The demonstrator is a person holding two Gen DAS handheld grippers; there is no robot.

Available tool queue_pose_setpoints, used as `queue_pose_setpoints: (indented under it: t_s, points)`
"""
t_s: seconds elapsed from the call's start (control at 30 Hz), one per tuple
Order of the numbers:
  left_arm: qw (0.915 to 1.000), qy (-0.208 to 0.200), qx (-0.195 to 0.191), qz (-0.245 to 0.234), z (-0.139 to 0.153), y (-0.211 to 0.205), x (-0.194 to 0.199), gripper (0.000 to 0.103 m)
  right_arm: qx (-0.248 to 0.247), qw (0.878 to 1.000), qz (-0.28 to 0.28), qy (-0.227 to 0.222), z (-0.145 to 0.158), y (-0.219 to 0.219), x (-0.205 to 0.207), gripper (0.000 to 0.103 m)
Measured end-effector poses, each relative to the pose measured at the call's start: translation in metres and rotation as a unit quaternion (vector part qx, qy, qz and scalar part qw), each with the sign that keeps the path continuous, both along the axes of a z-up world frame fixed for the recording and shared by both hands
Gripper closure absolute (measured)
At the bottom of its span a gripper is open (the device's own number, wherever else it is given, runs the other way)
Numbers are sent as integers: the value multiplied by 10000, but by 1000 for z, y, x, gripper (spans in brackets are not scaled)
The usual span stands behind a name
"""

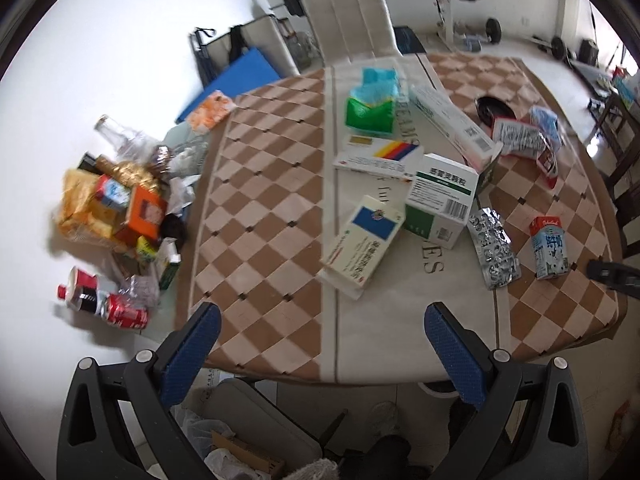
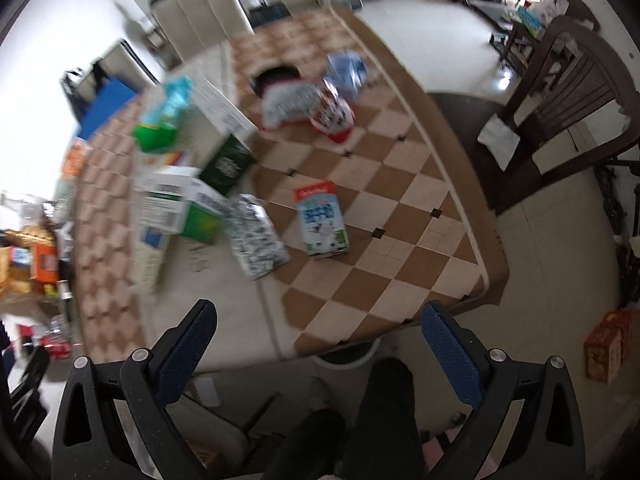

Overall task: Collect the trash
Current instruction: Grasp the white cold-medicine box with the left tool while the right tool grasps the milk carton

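Trash lies on a checkered table [image 1: 272, 208]: several medicine boxes, with a blue-and-white one [image 1: 362, 240] nearest, a green-and-white box [image 1: 440, 196], a silver foil pack [image 1: 494, 248], a milk carton [image 1: 550, 248] and a green tissue pack [image 1: 370, 110]. My left gripper [image 1: 320, 352] is open and empty above the table's near edge. My right gripper [image 2: 318, 350] is open and empty, also over the near edge. The milk carton [image 2: 322, 220] and foil pack [image 2: 256, 236] lie ahead of it.
A heap of bottles, cans and boxes [image 1: 116, 208] lies on the floor left of the table. A bin with a bag [image 1: 240, 436] stands below the near edge. A white chair [image 1: 352, 20] stands at the far side and a dark wooden chair [image 2: 560, 92] at the right.
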State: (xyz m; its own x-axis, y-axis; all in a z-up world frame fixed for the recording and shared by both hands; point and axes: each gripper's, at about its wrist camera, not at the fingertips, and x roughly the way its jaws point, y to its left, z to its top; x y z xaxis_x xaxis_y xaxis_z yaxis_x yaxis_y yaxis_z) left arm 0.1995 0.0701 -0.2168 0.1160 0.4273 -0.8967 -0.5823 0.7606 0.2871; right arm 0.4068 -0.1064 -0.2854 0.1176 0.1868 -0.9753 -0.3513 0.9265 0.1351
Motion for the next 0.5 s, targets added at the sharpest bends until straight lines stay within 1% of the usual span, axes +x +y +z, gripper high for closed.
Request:
queue_pose_setpoints:
  t_s: [0.03, 0.1, 0.2, 0.23, 0.3, 0.33, 0.37, 0.5]
  points:
    - [9999, 114, -70, -10, -9, 2, 15, 0, -133, 9998, 31, 170, -26, 9, 15, 4]
    - [9991, 271, -321, -87, -28, 10, 49, 0, -291, 9985, 156, 440, -61, 24, 34, 8]
    - [9956, 506, -757, -206, -57, 19, 96, 0, -421, 9958, 418, 694, -103, 45, 55, 9]
    - [9942, 593, -867, -247, -66, 21, 108, 0, -460, 9949, 495, 753, -112, 50, 60, 13]
    - [9905, 774, -1073, -370, -86, 25, 132, 0, -558, 9924, 703, 837, -127, 60, 67, 25]
    - [9888, 872, -1130, -447, -94, 25, 141, 0, -638, 9910, 831, 837, -133, 64, 70, 40]
    - [9865, 1017, -1157, -560, -104, 24, 151, 0, -775, 9894, 945, 779, -138, 66, 72, 50]
    - [9790, 1397, -1299, -714, -133, 23, 173, 0, -879, 9889, 1112, 445, -138, 60, 90, 51]
